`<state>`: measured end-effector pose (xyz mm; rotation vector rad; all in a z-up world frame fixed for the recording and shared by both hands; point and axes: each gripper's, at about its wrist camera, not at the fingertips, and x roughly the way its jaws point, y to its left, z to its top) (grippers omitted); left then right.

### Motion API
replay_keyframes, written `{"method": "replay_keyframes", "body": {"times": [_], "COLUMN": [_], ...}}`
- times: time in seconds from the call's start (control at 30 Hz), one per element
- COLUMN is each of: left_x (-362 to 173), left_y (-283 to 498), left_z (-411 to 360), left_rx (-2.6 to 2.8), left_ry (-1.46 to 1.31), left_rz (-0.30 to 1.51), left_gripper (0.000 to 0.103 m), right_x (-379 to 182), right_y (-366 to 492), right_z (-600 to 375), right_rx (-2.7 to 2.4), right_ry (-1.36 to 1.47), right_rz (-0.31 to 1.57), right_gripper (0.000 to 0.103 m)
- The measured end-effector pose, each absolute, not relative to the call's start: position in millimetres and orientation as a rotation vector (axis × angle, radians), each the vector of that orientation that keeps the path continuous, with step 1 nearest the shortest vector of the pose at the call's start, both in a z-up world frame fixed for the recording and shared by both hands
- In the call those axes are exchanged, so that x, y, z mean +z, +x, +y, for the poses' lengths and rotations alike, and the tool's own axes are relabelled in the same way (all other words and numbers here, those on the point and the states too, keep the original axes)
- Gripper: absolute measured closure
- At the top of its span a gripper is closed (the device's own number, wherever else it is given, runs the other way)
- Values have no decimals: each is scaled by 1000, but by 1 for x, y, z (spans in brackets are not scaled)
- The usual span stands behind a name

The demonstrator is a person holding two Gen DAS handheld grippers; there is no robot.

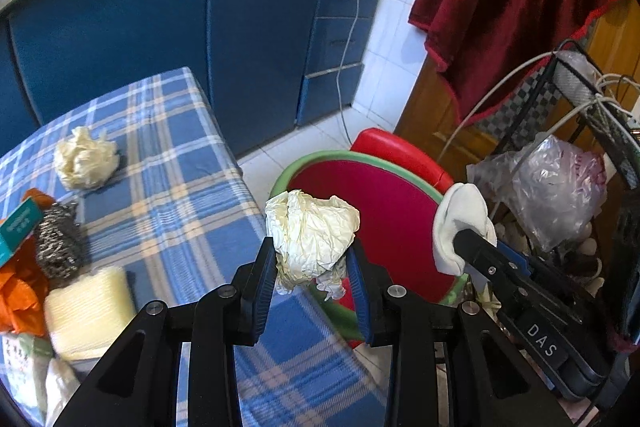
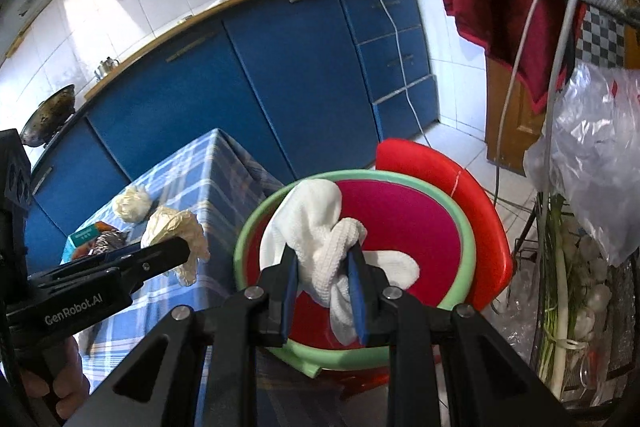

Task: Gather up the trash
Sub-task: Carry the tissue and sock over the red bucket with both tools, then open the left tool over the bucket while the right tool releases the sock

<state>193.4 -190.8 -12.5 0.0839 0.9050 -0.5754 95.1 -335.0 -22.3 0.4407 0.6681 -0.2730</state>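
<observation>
Left hand-held gripper point(image 1: 312, 261) clamped on a crumpled cream paper wad point(image 1: 310, 231), held just past the right edge of the bench point(image 1: 168, 155), at the rim of the red basin point(image 1: 396, 211). Right hand-held gripper point(image 2: 324, 281) narrow, pinching a white cloth point(image 2: 316, 227) that hangs over the basin's red inside; the green rim runs all round it.

Only the left wrist view shows the bench's near-left clutter: second cream wad point(image 1: 86, 159) toward the far edge, steel scourer point(image 1: 60, 239), yellow sponge point(image 1: 90, 311), orange wrapper point(image 1: 20, 291), teal box point(image 1: 16, 231) at the left edge. In the right wrist view these are small and partly hidden behind the left gripper.

Only the right wrist view shows the whole basin, sitting on a red stool point(image 2: 480, 211), plus a wire rack point(image 2: 580, 327) with green onions and a plastic bag point(image 2: 592, 155) close on the right.

Room: bare checked cloth in the bench's middle and near-right corner. The basin sits just beside the bench's right edge, with the rack tight on its other side. Blue cabinets point(image 1: 160, 39) well back, white floor between.
</observation>
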Motion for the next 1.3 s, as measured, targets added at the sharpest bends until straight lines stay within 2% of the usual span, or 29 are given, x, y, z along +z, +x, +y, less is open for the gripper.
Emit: {"method": "replay_keyframes", "body": {"times": [1.0,1.2,1.3], "left_x": [-35,-38,-37], "left_y": [204,207,207], "left_z": [-222,-225,-226], "left_rx": [-613,-605,-595], "left_ry": [129,131,131], "left_rz": [948,957,955], "left_gripper": [64,51,40], "right_x": [-50,-50,-50], "right_y": [105,103,102], "right_z": [-351,-356,-358], "right_rx": [-338,-341,-338], "right_ry": [471,488,504], "right_rz": [739,729,725], "right_gripper": [76,73,70]}}
